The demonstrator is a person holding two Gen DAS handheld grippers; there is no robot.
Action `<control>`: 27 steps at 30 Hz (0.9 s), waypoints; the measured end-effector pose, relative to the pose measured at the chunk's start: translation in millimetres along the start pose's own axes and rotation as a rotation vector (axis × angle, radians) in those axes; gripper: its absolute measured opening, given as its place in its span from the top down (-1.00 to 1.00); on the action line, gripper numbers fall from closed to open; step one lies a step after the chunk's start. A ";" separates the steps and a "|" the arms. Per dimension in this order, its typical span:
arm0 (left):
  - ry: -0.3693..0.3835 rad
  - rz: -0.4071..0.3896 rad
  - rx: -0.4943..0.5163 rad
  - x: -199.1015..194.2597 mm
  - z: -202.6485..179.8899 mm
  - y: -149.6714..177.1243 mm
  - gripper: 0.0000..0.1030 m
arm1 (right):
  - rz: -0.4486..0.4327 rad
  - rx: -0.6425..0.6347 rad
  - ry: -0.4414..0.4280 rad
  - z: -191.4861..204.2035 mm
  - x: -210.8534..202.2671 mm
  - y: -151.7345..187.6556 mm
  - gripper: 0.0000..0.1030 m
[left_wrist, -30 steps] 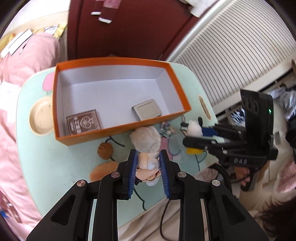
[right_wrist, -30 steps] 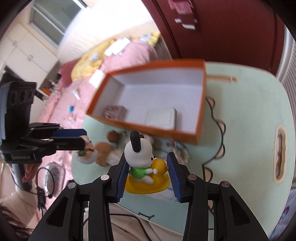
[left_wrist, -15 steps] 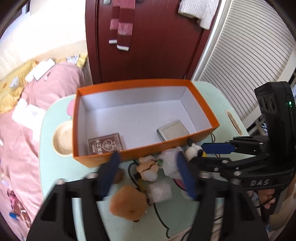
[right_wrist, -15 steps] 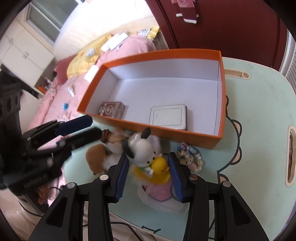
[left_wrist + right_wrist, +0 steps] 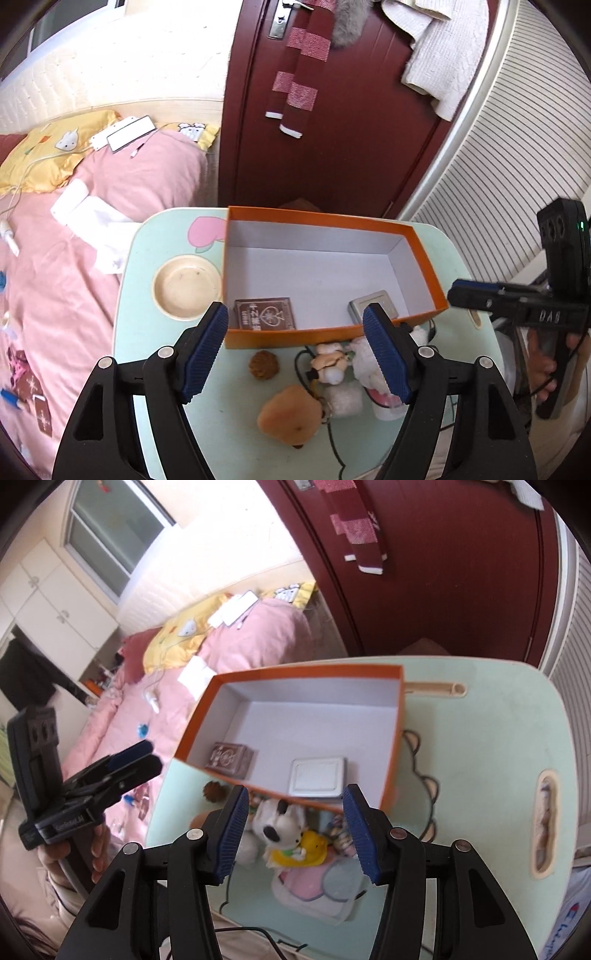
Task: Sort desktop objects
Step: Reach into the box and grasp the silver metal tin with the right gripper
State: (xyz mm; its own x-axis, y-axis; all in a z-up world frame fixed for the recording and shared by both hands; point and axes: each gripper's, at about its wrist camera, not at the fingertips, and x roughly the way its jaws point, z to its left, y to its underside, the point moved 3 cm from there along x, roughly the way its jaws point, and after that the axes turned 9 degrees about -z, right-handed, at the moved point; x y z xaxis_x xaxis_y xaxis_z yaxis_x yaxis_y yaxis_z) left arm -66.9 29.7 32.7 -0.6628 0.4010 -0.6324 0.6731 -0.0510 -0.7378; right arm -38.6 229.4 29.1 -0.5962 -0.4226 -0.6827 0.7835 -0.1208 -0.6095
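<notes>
An orange box (image 5: 266,338) stands on the pale green table, with a brown card box (image 5: 266,314) and a grey tin (image 5: 369,302) inside. My left gripper (image 5: 295,321) hovers over the box's near wall, its jaws opening with nothing between them. A small figurine (image 5: 330,363), a white plush (image 5: 364,360) and a brown plush (image 5: 290,413) lie on the table below. My right gripper (image 5: 295,801) is also opening. The white dog toy with its yellow duck ring (image 5: 288,834) lies on its side under it, untouched. Each gripper shows in the other's view: right gripper (image 5: 456,295), left gripper (image 5: 147,757).
A brown ball (image 5: 263,363), a white cube (image 5: 345,402), a pink pouch (image 5: 314,886) and a black cable crowd the table's near edge. A round beige recess (image 5: 186,286) sits left of the box, a slot (image 5: 545,823) at the right. A pink bed lies left, a dark red door behind.
My left gripper let go of the small figurine, opened wide and drew up and back. My right gripper released the dog toy, which now lies on the table, and rose too.
</notes>
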 end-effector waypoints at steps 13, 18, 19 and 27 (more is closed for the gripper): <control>0.041 -0.012 -0.036 -5.6 18.0 5.5 -0.47 | 0.488 -0.175 0.140 8.1 106.3 -36.1 -0.19; 0.045 -0.021 -0.043 -8.2 28.5 2.3 -0.47 | 0.599 -0.202 0.171 10.6 139.6 -24.0 -0.20; 0.046 -0.020 -0.044 -7.5 30.5 1.7 -0.47 | 0.593 -0.209 0.178 12.2 141.4 -24.4 -0.23; 0.085 -0.009 -0.072 1.2 37.7 1.9 -0.47 | 0.663 -0.298 0.268 20.2 156.7 -10.7 -0.47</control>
State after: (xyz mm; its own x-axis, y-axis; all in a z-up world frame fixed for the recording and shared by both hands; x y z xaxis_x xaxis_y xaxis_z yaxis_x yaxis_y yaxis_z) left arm -78.8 -4.4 21.6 -0.6405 0.4779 -0.6011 0.6912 0.0176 -0.7225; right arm -136.9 146.3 -63.2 -0.0707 -0.0859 -0.9938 0.9337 0.3449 -0.0962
